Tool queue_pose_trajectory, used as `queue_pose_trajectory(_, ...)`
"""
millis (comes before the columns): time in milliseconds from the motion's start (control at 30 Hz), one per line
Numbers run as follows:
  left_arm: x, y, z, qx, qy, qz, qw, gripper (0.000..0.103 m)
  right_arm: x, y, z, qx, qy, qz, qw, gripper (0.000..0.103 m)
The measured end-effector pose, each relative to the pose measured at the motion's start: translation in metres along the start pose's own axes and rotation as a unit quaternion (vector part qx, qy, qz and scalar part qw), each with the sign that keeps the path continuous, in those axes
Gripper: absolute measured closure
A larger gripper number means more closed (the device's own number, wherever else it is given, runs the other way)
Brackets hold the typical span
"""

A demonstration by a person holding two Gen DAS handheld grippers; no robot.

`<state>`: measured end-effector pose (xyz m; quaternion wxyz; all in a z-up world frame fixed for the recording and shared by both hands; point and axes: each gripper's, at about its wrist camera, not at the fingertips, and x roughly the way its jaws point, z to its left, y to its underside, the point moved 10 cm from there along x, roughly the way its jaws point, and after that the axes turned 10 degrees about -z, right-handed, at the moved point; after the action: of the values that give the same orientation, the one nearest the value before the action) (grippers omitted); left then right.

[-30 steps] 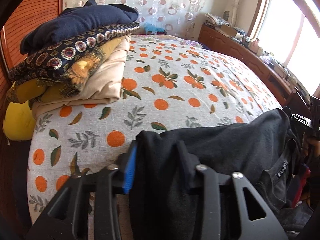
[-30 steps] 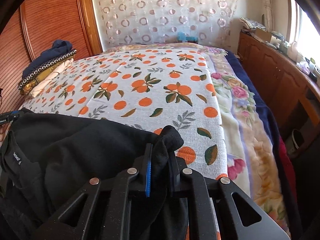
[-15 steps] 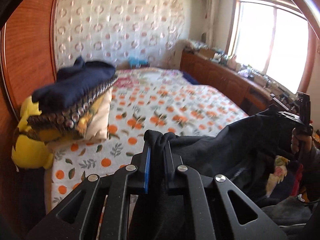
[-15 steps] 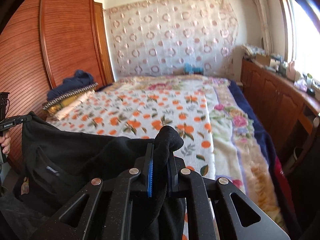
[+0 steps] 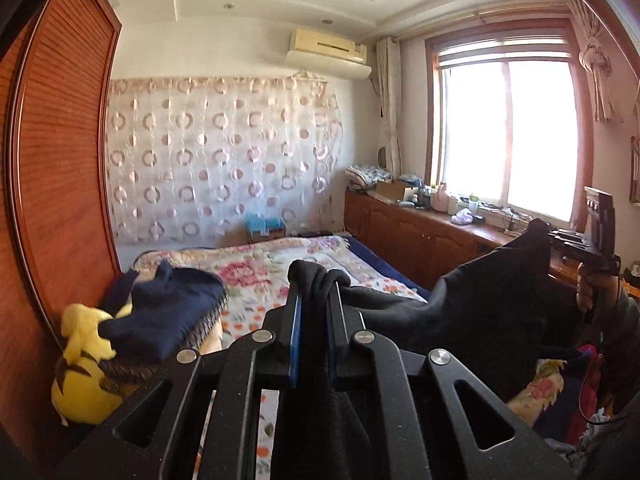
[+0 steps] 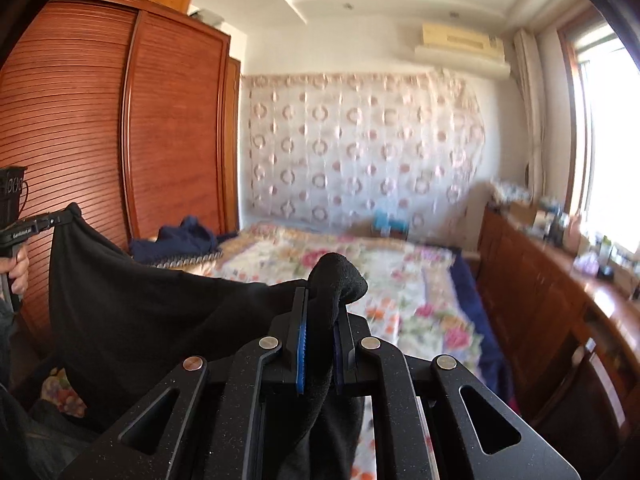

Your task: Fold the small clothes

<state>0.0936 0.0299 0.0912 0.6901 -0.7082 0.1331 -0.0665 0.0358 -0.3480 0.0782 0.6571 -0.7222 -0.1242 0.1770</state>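
A black garment [image 5: 492,300] hangs stretched in the air between my two grippers, above the near end of the bed. My left gripper [image 5: 316,292] is shut on one bunched corner of it, the cloth poking out past the blue pads. My right gripper [image 6: 322,304] is shut on the opposite corner of the black garment [image 6: 132,312]. Each view shows the other gripper off to the side, held in a hand: the right gripper [image 5: 576,244] and the left gripper [image 6: 24,228]. The lower part of the garment droops out of sight below the fingers.
A bed [image 5: 280,264] with an orange-print and floral cover lies ahead. A stack of folded clothes [image 5: 168,312] with a navy piece on top sits at its left, beside a yellow plush [image 5: 80,376]. A wooden wardrobe [image 6: 100,128] stands left, a low cabinet [image 5: 424,232] under the window right.
Both grippers rose well above the bed and tilted up toward level, lifting the black garment off the cover. The left jaws closed tight on the cloth early in that second.
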Motion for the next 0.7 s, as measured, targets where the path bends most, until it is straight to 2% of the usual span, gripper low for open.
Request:
queue_pose_trajectory(133, 0.033, -0.024, 0.021, 0.011, -0.025, -0.006, 0.9996, 0.092, 0.016, -0.029, -0.006, -0.035, 0.019, -0.021, 0.999, 0.093)
queue_pose_trajectory(267, 0.09, -0.025, 0.046, 0.021, -0.059, 0.014, 0.9979, 0.092, 0.074, -0.034, -0.02, -0.049, 0.043, -0.003, 0.998, 0.093)
queue_pose_trajectory(333, 0.121, -0.011, 0.059, 0.02, -0.073, 0.027, 0.9968, 0.091, 0.112, -0.023, -0.016, -0.056, 0.052, 0.019, 0.997, 0.093)
queue_pose_trajectory(400, 0.156, 0.017, 0.073, 0.029, -0.092, 0.052, 0.994, 0.09, 0.159, -0.007, -0.017, -0.048, 0.069, 0.04, 0.996, 0.093)
queue_pose_trajectory(467, 0.188, 0.055, 0.083, 0.035, -0.086, 0.087, 0.9919, 0.079, 0.204, 0.022, -0.02, -0.038, 0.078, 0.077, 0.993, 0.092)
queue_pose_trajectory(500, 0.2, 0.072, 0.084, 0.019, -0.067, 0.1, 0.9926, 0.064, 0.224, 0.042, -0.02, -0.025, 0.074, 0.101, 0.992, 0.09)
queue_pose_trajectory(533, 0.21, 0.095, 0.09, -0.009, -0.059, 0.119, 0.9911, 0.054, 0.243, 0.064, -0.022, -0.007, 0.077, 0.13, 0.989, 0.082)
queue_pose_trajectory(600, 0.217, 0.119, 0.093, -0.015, -0.069, 0.149, 0.9863, 0.053, 0.27, 0.099, -0.025, 0.03, 0.093, 0.173, 0.98, 0.071)
queue_pose_trajectory(633, 0.217, 0.128, 0.092, -0.014, -0.067, 0.155, 0.9856, 0.049, 0.277, 0.109, -0.023, 0.044, 0.093, 0.176, 0.979, 0.061)
queue_pose_trajectory(700, 0.212, 0.139, 0.089, -0.012, -0.064, 0.16, 0.9849, 0.049, 0.282, 0.116, -0.016, 0.051, 0.087, 0.173, 0.98, 0.056)
